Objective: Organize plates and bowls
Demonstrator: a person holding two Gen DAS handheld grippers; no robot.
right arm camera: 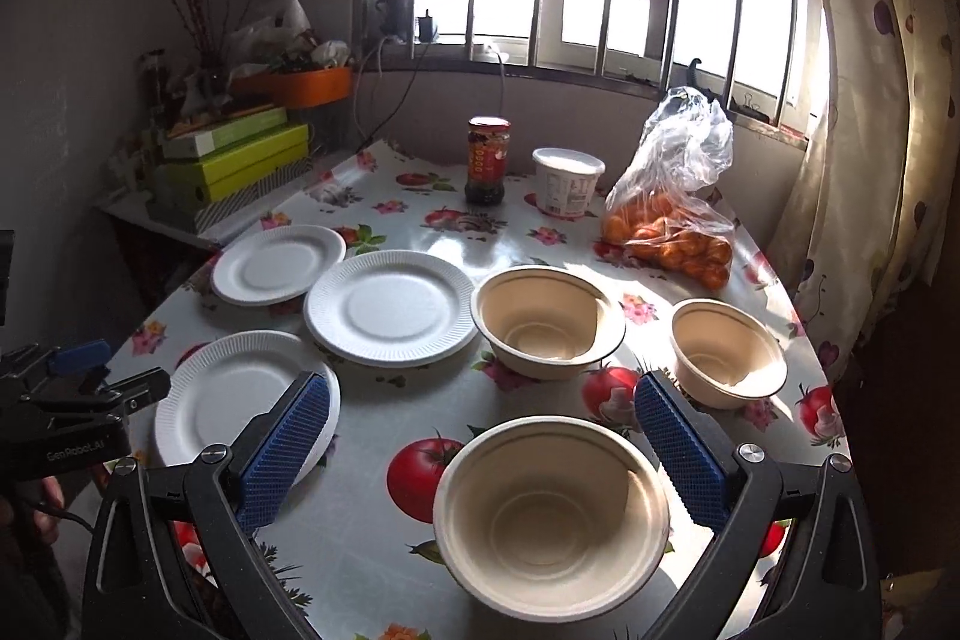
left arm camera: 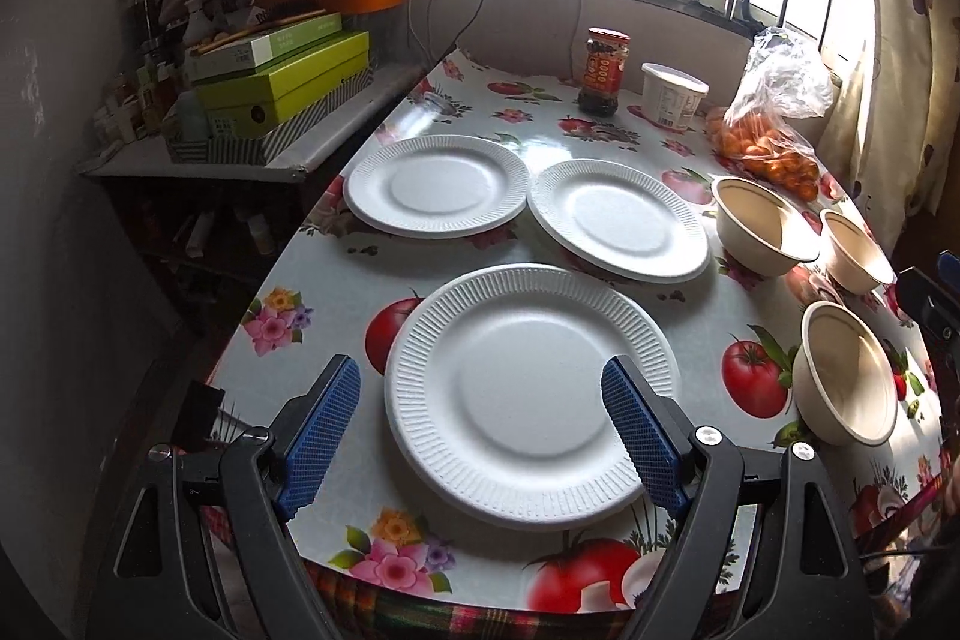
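Three white plates (left arm camera: pixel 531 394) and three tan bowls (right arm camera: pixel 549 514) lie spread singly over the counter (left arm camera: pixel 708 334), none stacked yet: plates to your left, bowls to your right, each apart from its neighbour or nearly touching.

They look like disposable foam or pulp ware, so expect them to be very light, a little flexible and easy to crush or flick away. Take a plate by its ribbed rim, one finger under the lip, and squeeze gently. Take a bowl across its wall at the rim, not by the floppy base.

Your left hand-held gripper (left arm camera: pixel 483 436) hovers with fingers spread wide over the nearest plate, holding nothing. Your right hand-held gripper (right arm camera: pixel 480 451) is likewise spread apart and empty, above the nearest bowl.

A jar (left arm camera: pixel 603 70), tub (left arm camera: pixel 672 94) and bagged oranges (left arm camera: pixel 768 142) sit beyond, well clear.
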